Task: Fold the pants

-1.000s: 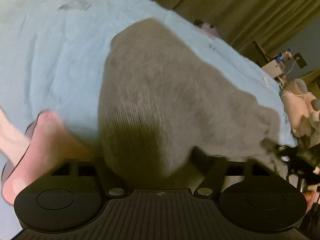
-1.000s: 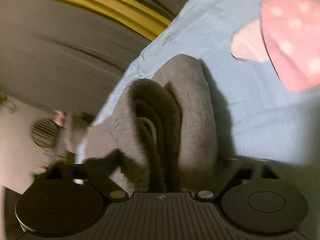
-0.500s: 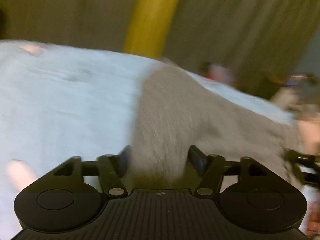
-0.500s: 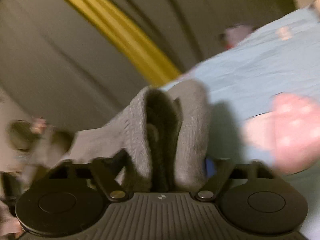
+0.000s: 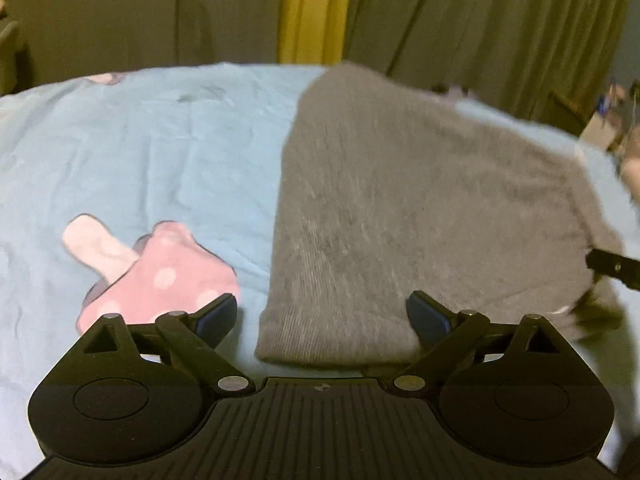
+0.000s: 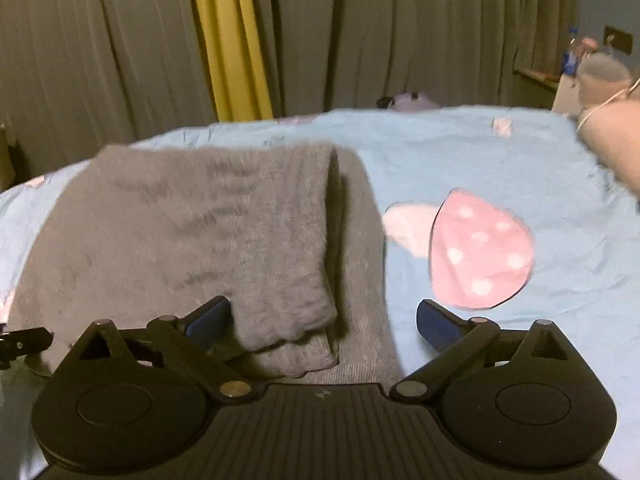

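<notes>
The grey knit pants (image 5: 400, 208) lie folded flat on the light blue bed sheet (image 5: 160, 152). My left gripper (image 5: 322, 314) is open, its fingers standing either side of the pants' near left corner, not holding it. In the right wrist view the pants (image 6: 192, 232) show a folded top layer over a lower layer. My right gripper (image 6: 322, 318) is open over the pants' near right edge and holds nothing. The right gripper's tip shows at the right edge of the left wrist view (image 5: 612, 268).
A pink mushroom print with white dots (image 5: 160, 276) is on the sheet left of the pants, and shows in the right wrist view (image 6: 480, 252). Grey curtains with a yellow strip (image 6: 228, 40) hang behind the bed. A person's arm (image 6: 616, 136) is at the far right.
Both grippers were shut on the lifted pants; they have laid the pants down flat and opened, letting go. The views have levelled towards the curtains.
</notes>
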A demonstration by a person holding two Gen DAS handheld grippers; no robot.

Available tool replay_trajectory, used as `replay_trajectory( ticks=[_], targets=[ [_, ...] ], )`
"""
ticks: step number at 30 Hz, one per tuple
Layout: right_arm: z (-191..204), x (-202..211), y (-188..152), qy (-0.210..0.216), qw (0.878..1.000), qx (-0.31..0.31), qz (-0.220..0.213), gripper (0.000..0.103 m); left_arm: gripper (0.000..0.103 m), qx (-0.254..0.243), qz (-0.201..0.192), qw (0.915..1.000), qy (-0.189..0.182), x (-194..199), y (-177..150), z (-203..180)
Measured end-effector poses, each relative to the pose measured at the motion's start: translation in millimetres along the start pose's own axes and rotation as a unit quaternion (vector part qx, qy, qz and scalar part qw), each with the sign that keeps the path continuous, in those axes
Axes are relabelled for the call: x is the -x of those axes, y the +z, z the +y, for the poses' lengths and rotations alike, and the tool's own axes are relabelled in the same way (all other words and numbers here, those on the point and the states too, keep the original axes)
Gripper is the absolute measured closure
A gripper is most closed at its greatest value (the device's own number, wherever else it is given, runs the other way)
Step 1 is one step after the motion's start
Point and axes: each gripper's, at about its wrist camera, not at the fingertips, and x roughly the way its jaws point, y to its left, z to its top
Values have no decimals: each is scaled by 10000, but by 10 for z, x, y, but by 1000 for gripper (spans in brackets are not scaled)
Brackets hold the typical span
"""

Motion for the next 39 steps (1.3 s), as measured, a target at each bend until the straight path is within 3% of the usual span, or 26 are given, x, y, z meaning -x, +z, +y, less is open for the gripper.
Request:
replay_trajectory(
  ticks=[2, 4, 9, 11, 13, 17, 21, 24, 27, 39],
  targets=[
    [-16, 207, -42, 115, 9996, -151, -214, 4, 3, 11, -195, 9998, -3, 151, -86, 52],
    [6, 311, -169, 255, 9993, -259, -67, 4, 2, -93, -269, 9996, 52, 239, -223, 102],
    [194, 382, -606, 62, 9970, -213, 739, 4, 2, -249, 504, 9976, 392, 243, -393, 54],
    [290, 388, -692, -100, 9951, -200, 959, 4, 2, -261, 437, 9974, 505, 289, -379, 25],
    [365, 438, -693, -41, 9963, -2, 853, 4, 2, -290, 314, 9973, 598, 360, -364, -18],
    [453, 568, -643, -313, 9980, 376, 403, 4, 2, -221, 164, 9978, 601, 542, -422, -70],
    [430, 673, -647, -226, 9994, 178, 177, 4, 2, 6, -221, 9994, 252, 777, -480, -142],
    [440, 699, -627, -239, 9996, 97, 99, 4, 2, -199, -427, 9986, 243, 847, -482, -281],
    [468, 695, -625, -215, 9997, 34, 53, 4, 2, -423, -428, 9977, 321, 826, -475, -398],
    [435, 523, -577, -342, 9994, -105, 12, 4, 2, -547, -341, 9971, 403, 526, -435, -498]
  ],
)
